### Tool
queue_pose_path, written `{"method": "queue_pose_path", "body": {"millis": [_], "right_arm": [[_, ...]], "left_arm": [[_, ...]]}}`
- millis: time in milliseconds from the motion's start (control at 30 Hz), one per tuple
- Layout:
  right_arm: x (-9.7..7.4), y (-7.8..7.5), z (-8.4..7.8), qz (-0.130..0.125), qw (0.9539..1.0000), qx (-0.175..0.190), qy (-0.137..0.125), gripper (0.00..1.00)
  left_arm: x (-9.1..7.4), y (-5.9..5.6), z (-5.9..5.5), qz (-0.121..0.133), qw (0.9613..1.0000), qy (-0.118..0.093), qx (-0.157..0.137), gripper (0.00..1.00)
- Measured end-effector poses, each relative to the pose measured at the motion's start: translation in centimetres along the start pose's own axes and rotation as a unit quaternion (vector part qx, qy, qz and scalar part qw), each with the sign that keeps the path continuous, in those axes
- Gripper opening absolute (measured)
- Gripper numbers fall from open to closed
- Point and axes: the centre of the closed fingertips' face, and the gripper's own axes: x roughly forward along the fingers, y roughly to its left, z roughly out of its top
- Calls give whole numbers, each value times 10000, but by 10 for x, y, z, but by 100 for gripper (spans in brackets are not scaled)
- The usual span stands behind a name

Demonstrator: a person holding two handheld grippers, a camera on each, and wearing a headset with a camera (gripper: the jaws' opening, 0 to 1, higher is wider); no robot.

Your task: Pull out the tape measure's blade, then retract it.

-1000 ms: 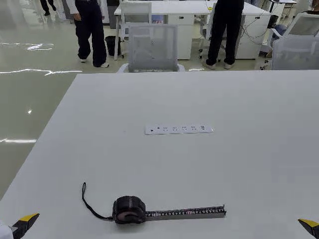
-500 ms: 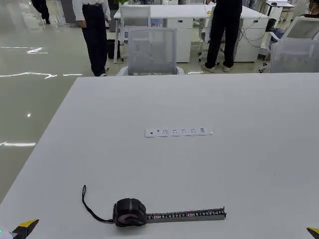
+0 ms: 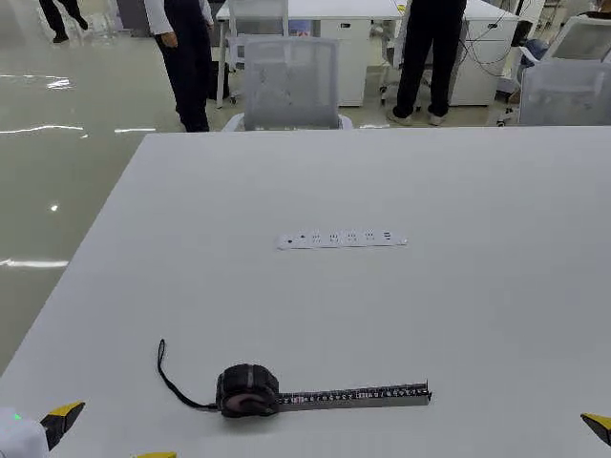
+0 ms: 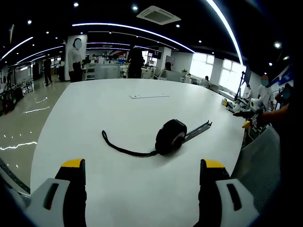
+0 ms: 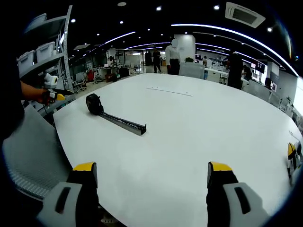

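The black tape measure (image 3: 248, 389) lies on the white table (image 3: 382, 172) near its front edge. Its blade (image 3: 358, 396) is pulled out to the right and lies flat, and its black wrist strap (image 3: 170, 377) trails left. My left gripper (image 3: 110, 434) is at the bottom left corner, short of the case and open. In the left gripper view the tape measure (image 4: 170, 136) lies ahead of the open left gripper (image 4: 143, 165). The right gripper (image 5: 152, 168) is open and empty over the table's edge, far from the blade's hook end (image 5: 141, 130). A yellow fingertip (image 3: 598, 426) shows at the bottom right.
A white power strip (image 3: 342, 239) lies flat at the middle of the table. A grey mesh chair (image 3: 291, 86) stands at the far edge. People stand on the glossy floor beyond, by other desks.
The head view has shifted a little. My left gripper has come further into the bottom left corner. The tape measure and its blade lie as before.
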Motion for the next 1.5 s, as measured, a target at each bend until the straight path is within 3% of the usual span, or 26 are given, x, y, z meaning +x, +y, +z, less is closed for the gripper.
{"method": "queue_pose_path", "body": {"millis": [33,167,367,467,733,1200,1500], "right_arm": [[2,2,1,48,10000,22,-16,99],[8,3,3,132,9999,-92,36,98],[13,4,8,185,9996,-197,-13,94],[18,10,5,304,9989,-351,95,89],[34,20,9,535,9973,-477,150,88],[61,13,23,715,9946,-742,146,85],[83,20,37,966,9905,-971,146,81]], "left_arm": [[1,1,-1,37,9999,19,99,99],[6,5,-3,129,9999,4,-90,99],[13,-3,-4,119,9998,118,-74,99],[19,-5,1,136,9997,104,-148,99],[37,-20,12,144,9996,12,-238,99],[62,-44,7,167,9991,201,-329,98],[79,-61,26,339,9992,122,-156,96]]}}
